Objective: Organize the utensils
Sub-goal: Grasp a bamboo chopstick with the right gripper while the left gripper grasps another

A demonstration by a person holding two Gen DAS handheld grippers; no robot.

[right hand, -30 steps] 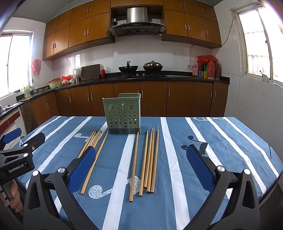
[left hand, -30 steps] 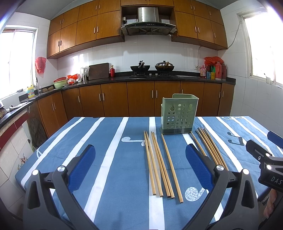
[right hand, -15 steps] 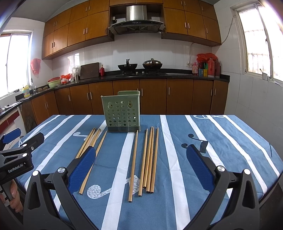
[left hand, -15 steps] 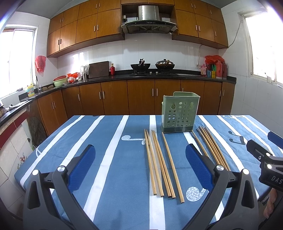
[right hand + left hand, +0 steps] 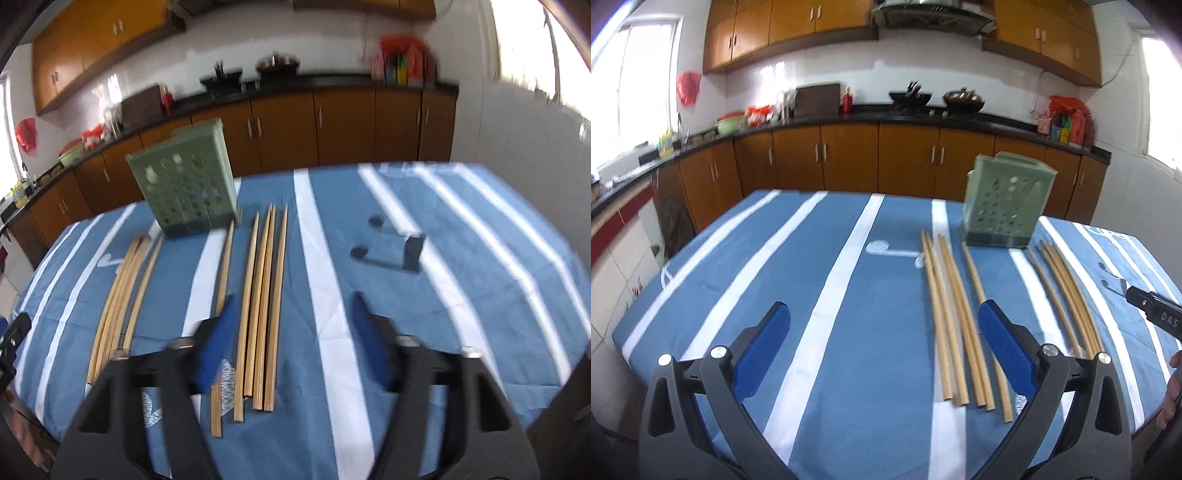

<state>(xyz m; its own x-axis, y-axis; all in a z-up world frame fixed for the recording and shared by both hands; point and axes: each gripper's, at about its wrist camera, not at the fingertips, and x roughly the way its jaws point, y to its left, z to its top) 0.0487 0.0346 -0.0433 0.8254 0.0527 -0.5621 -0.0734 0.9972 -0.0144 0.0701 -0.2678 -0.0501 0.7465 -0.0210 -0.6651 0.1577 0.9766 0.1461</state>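
A green perforated utensil holder (image 5: 1006, 203) stands upright on the blue striped tablecloth (image 5: 831, 295); it also shows in the right wrist view (image 5: 186, 186). Two groups of wooden chopsticks lie flat in front of it: one group (image 5: 955, 317) and another (image 5: 1067, 291) to its right. In the right wrist view these are the left group (image 5: 122, 291) and the middle group (image 5: 262, 302). My left gripper (image 5: 882, 343) is open and empty above the cloth, left of the chopsticks. My right gripper (image 5: 295, 339) is open and empty, above the middle group's near ends.
The table's near edge lies just below both grippers. A dark music-note print (image 5: 391, 251) marks the cloth at the right. Wooden kitchen cabinets (image 5: 849, 158) and a black counter with woks (image 5: 910, 98) stand behind the table.
Both grippers have moved forward and tilted down over the table. The right gripper's jaws have narrowed somewhat and now sit above the middle chopsticks. The right view is motion-blurred.
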